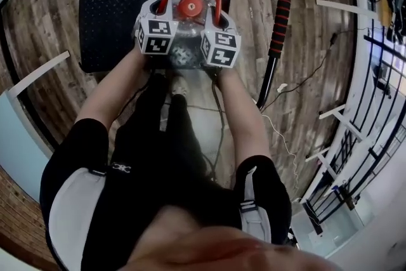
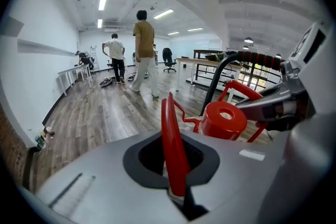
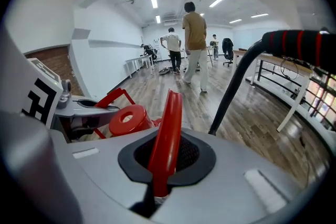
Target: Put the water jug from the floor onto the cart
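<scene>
In the head view a clear water jug (image 1: 188,32) with a red cap (image 1: 189,7) is over the right part of the black cart deck (image 1: 108,22); whether it rests on the deck I cannot tell. My left gripper (image 1: 166,2) is shut on the jug's left red handle (image 2: 172,144). On the other side my right gripper (image 1: 213,6) is shut on the right red handle (image 3: 165,136). The cap (image 2: 223,119) shows between the two grippers, and from the right gripper view the cap (image 3: 128,119) sits left of the jaws.
The cart's black push bar with a red-striped grip (image 1: 280,16) rises right of the jug. Cables (image 1: 279,130) trail over the wooden floor. White boards (image 1: 38,73) lie at the left. Two people (image 2: 143,52) stand far off near desks and an office chair (image 2: 169,59).
</scene>
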{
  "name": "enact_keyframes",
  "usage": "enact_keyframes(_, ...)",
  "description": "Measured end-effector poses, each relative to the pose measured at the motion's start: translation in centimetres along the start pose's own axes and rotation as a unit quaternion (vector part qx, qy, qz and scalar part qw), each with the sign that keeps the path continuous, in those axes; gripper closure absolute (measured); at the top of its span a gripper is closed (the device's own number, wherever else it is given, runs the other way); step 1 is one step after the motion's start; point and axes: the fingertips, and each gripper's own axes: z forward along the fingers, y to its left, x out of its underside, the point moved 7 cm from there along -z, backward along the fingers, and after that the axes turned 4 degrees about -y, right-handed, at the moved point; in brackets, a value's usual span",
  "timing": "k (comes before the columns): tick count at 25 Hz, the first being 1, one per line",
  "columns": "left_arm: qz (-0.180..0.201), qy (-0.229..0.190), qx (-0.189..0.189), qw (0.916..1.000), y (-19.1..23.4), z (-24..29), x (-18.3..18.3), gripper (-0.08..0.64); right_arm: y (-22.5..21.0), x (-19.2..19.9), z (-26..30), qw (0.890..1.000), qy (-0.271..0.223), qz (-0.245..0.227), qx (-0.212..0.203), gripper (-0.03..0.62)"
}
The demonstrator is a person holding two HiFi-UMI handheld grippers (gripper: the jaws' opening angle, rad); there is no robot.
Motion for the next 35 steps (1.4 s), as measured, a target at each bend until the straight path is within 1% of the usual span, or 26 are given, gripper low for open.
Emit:
enact_keyframes(4, -0.003, -0.007, 0.002, 1.0, 0.0, 2.9, 1.7, 0.557, -1.0, 1.0, 2.8, 1.0, 0.003, -0.008, 0.015, 0.569)
enact_keyframes(7, -0.011, -0.014, -0.005, 0.9998, 0.4, 4.2, 2.4, 0.558, -1.8, 1.3, 3.9, 0.999, -0.009, -0.014, 0.035, 0.577)
enact_keyframes(12, -0.044, -0.01, 0.021, 0.9988, 1.0, 5.5, 2.1, 0.547, -3.1, 0.7, 5.0, 0.998, -0.009, 0.009, 0.062, 0.577)
enact_keyframes(16, -0.053, -0.006, 0.035, 0.9979, 0.3, 5.3, 1.6, 0.52, -3.5, 1.2, 4.9, 0.997, 0.003, 0.033, 0.073, 0.572)
enact_keyframes(17, -0.055, -0.006, 0.04, 0.9977, 0.2, 5.2, 1.6, 0.506, -3.5, 1.3, 4.8, 0.997, 0.004, 0.036, 0.074, 0.537)
enact_keyframes(18, -0.057, -0.008, 0.045, 0.9973, 0.2, 5.1, 1.5, 0.487, -3.5, 1.3, 4.6, 0.997, 0.002, 0.037, 0.074, 0.468)
enact_keyframes(19, -0.06, -0.01, 0.049, 0.9969, 0.2, 4.9, 1.3, 0.456, -3.5, 1.1, 4.3, 0.996, -0.002, 0.037, 0.076, 0.432)
enact_keyframes(21, -0.07, -0.02, 0.052, 0.996, 0.1, 4.0, 0.8, 0.408, -3.7, 0.7, 3.4, 0.996, -0.013, 0.032, 0.084, 0.401)
enact_keyframes(22, -0.074, -0.027, 0.049, 0.9957, 0.1, 3.5, 0.5, 0.403, -3.8, 0.4, 2.8, 0.995, -0.021, 0.027, 0.089, 0.378)
enact_keyframes(25, -0.08, -0.047, 0.038, 0.9949, 0.2, 1.9, -0.3, 0.391, -3.9, -1.0, 1.1, 0.994, -0.047, 0.013, 0.1, 0.37)
enact_keyframes(27, -0.082, -0.053, 0.03, 0.9948, 0.2, 0.7, -1.0, 0.394, -3.7, -2.1, -0.2, 0.993, -0.063, 0.012, 0.099, 0.375)
enact_keyframes(28, -0.082, -0.056, 0.026, 0.9948, 0.2, -0.1, -1.5, 0.398, -3.5, -2.6, -1.1, 0.992, -0.072, 0.016, 0.099, 0.394)
enact_keyframes(29, -0.084, -0.057, 0.021, 0.9946, 0.2, -0.8, -1.9, 0.416, -3.3, -3.1, -2.0, 0.991, -0.082, 0.025, 0.098, 0.42)
enact_keyframes(30, -0.088, -0.057, 0.018, 0.9943, 0.2, -1.6, -2.2, 0.455, -3.0, -3.5, -2.9, 0.991, -0.09, 0.037, 0.096, 0.456)
enact_keyframes(31, -0.093, -0.058, 0.014, 0.9939, 0.1, -2.4, -2.5, 0.512, -2.6, -3.8, -4.0, 0.99, -0.099, 0.052, 0.092, 0.502)
enact_keyframes(32, -0.094, -0.058, 0.013, 0.9938, 0.0, -3.4, -3.0, 0.56, -2.2, -4.1, -5.0, 0.988, -0.108, 0.067, 0.084, 0.562)
enact_keyframes(33, -0.092, -0.059, 0.013, 0.9939, -0.2, -4.4, -3.4, 0.56, -1.7, -4.3, -6.1, 0.987, -0.117, 0.078, 0.074, 0.577)
enact_keyframes(35, -0.085, -0.058, 0.015, 0.9946, -0.9, -6.6, -4.5, 0.56, -0.8, -4.7, -8.3, 0.986, -0.13, 0.086, 0.055, 0.578)
